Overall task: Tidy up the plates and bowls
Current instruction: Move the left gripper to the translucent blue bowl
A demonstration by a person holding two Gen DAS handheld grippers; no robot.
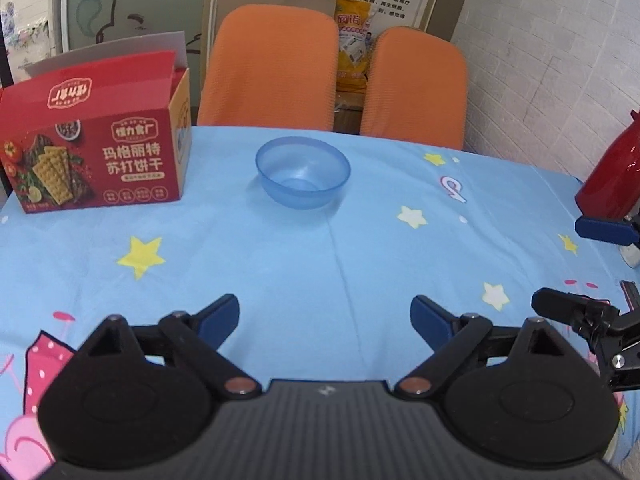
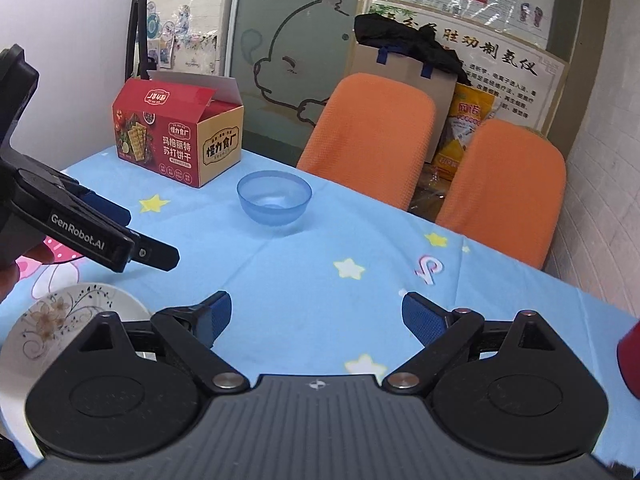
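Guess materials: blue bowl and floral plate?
Round translucent blue bowl: likely plastic with a slightly frosted finish; the tablecloth shows through its thin wall. White floral-patterned round plate: glossy and opaque with printed brown flowers, likely glazed ceramic, though melamine is possible.

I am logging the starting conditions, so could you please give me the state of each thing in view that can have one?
Blue bowl: upright, empty, on the tablecloth.
Floral plate: flat on the table, nothing visible on it, partly hidden.
Cracker box: upright, top flap open.
Left gripper: open, holding nothing.
Right gripper: open, holding nothing.
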